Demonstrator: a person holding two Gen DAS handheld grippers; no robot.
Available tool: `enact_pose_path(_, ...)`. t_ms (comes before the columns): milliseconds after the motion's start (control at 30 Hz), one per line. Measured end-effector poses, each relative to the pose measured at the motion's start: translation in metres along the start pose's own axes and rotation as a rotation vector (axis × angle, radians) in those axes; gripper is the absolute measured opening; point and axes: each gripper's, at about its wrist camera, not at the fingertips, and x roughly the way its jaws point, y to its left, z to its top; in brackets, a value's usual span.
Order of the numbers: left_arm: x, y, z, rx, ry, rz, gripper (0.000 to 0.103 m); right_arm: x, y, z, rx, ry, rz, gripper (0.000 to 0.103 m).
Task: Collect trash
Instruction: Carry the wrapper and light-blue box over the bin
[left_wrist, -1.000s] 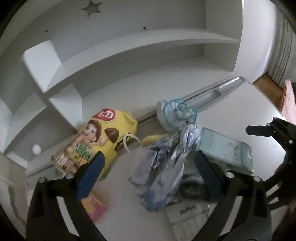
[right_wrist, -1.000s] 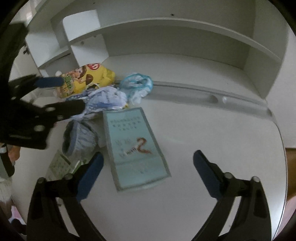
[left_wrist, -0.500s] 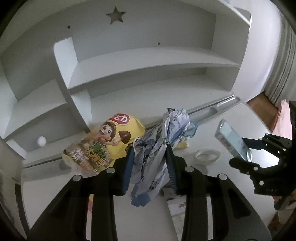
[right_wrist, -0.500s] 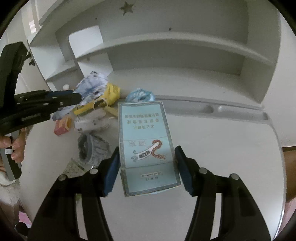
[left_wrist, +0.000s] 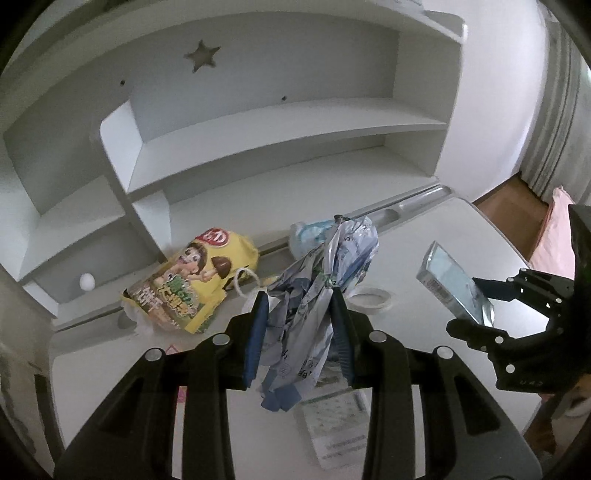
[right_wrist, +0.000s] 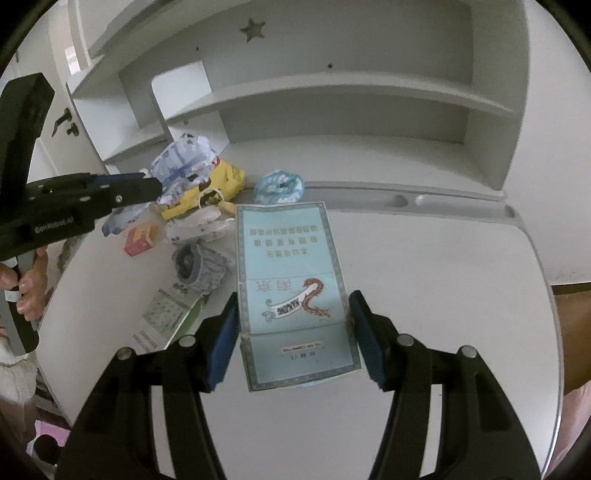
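Right wrist view: light-blue carton (right_wrist: 293, 295) is pinched flat betw. right gripper (right_wrist: 293, 339) pads, clear of desk (right_wrist: 424, 277). Crumpled blue-white wrapper (left_wrist: 317, 306) is clamped in left gripper (left_wrist: 297, 339), dangling. Both grips to be kept firm during carry; wrapper tail may snag remaining litter.

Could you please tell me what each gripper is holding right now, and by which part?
The left gripper pinches the crumpled blue-white wrapper around its middle; the right gripper clamps the light-blue carton by its two long side edges.
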Motion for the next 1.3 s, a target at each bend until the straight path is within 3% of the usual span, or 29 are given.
enact_pose_path(167, -0.019, -0.042, 0.007, 0.05, -0.033, -0.016, 0.033, -0.046, -0.018, -0.019, 0.027, -0.053, -0.035, 0.058)
enact_pose_path(333, -0.039, -0.108, 0.011, 0.133, -0.061, -0.086, 0.033, -0.117, -0.061, -0.052, 0.118, -0.139, -0.15, 0.058)
enact_pose_path(533, -0.063, -0.235, -0.001, 0.302, -0.089, -0.291, 0.033, -0.231, -0.141, -0.126, 0.338, -0.243, -0.352, 0.058)
enact_pose_path(700, -0.066, -0.36, -0.051, 0.488, -0.013, -0.518, 0.033, -0.293, -0.208, -0.213, 0.539, -0.203, -0.477, 0.058)
enact_pose_path(767, -0.048, -0.401, -0.084, 0.534, 0.06, -0.573, 0.033, -0.291, -0.235, -0.258, 0.643, -0.139, -0.479, 0.058)
enact_pose_path(833, -0.004, -0.438, -0.13, 0.547, 0.188, -0.598, 0.033, -0.264, -0.26, -0.306, 0.765, -0.059, -0.42, 0.058)
enact_pose_path(967, 0.119, -0.471, -0.218, 0.5, 0.461, -0.523, 0.033, -0.17, -0.296, -0.403, 0.985, 0.156, -0.307, 0.058)
enact_pose_path(1067, 0.182, -0.48, -0.266, 0.472, 0.6, -0.481, 0.032, -0.12, -0.313, -0.457, 1.122, 0.249, -0.258, 0.058)
enact_pose_path(1167, 0.197, -0.484, -0.284, 0.488, 0.635, -0.445, 0.032, -0.11, -0.323, -0.484, 1.222, 0.27, -0.201, 0.058)
enact_pose_path(1300, 0.194, -0.478, -0.286, 0.48, 0.646, -0.474, 0.032, -0.11, -0.328, -0.484, 1.257, 0.248, -0.166, 0.058)
